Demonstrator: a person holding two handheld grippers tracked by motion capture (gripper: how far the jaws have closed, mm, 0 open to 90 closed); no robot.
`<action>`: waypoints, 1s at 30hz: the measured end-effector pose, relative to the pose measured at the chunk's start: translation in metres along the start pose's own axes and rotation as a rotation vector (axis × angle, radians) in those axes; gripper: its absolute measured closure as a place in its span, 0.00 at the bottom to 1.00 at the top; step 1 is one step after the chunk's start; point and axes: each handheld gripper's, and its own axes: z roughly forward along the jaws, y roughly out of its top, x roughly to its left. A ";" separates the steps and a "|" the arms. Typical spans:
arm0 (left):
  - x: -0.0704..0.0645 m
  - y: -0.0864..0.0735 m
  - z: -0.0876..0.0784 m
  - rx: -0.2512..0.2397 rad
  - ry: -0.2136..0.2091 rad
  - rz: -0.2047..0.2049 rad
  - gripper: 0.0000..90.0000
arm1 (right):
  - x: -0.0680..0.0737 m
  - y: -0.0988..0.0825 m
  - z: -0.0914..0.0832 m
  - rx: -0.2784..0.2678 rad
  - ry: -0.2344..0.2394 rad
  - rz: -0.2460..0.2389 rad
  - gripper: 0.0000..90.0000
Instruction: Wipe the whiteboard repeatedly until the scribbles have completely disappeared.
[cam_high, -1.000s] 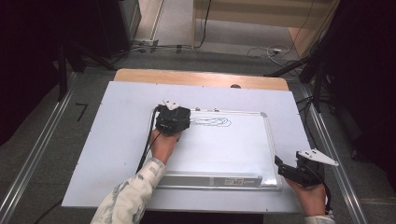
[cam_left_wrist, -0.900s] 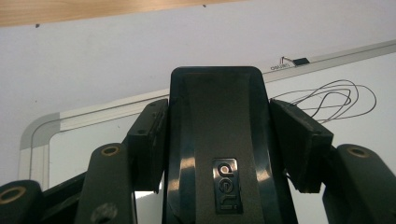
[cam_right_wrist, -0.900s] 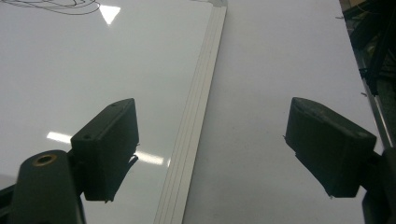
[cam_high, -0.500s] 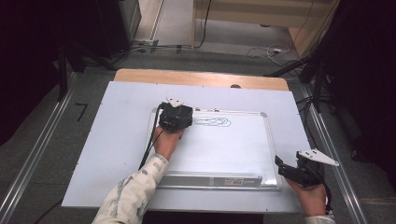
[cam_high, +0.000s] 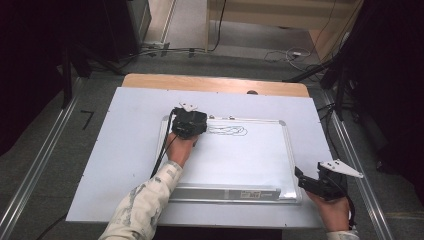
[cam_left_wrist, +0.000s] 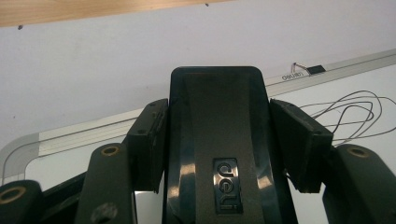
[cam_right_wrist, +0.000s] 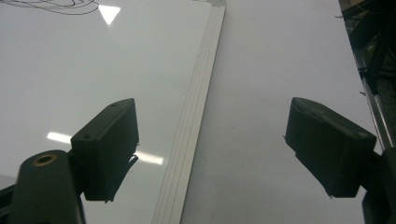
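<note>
A black whiteboard eraser (cam_left_wrist: 215, 107) with a small logo sits between the jaws of my left gripper (cam_left_wrist: 229, 140), which is shut on its sides. In the high view that left gripper (cam_high: 189, 122) rests at the top left corner of the whiteboard (cam_high: 240, 160). Just right of it is a thin black scribble (cam_high: 227, 131), which the left gripper view shows as looping lines (cam_left_wrist: 355, 114). My right gripper (cam_high: 301, 180) is open by the board's near right corner. Its jaws (cam_right_wrist: 212, 149) straddle the board's right frame (cam_right_wrist: 196, 107) with nothing between them.
The whiteboard lies on a large white sheet (cam_high: 130, 130) over a wooden table (cam_high: 215, 84). Its pen tray (cam_high: 225, 192) runs along the near edge. Metal rails (cam_high: 40, 165) flank the table, and cables (cam_high: 280, 52) lie on the floor behind.
My left gripper, with the eraser in it, has shifted slightly to the right and away along the board's top edge. The right gripper has kept still.
</note>
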 end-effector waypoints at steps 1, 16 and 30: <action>0.000 0.000 0.000 0.000 0.000 0.000 0.45 | 0.000 0.000 0.000 0.000 0.000 0.000 0.18; -0.004 -0.006 0.006 0.032 0.014 0.034 0.45 | 0.000 0.000 0.000 0.000 0.001 0.002 0.18; -0.006 -0.015 0.009 0.067 0.035 0.041 0.45 | 0.000 0.000 -0.001 -0.001 0.003 0.001 0.18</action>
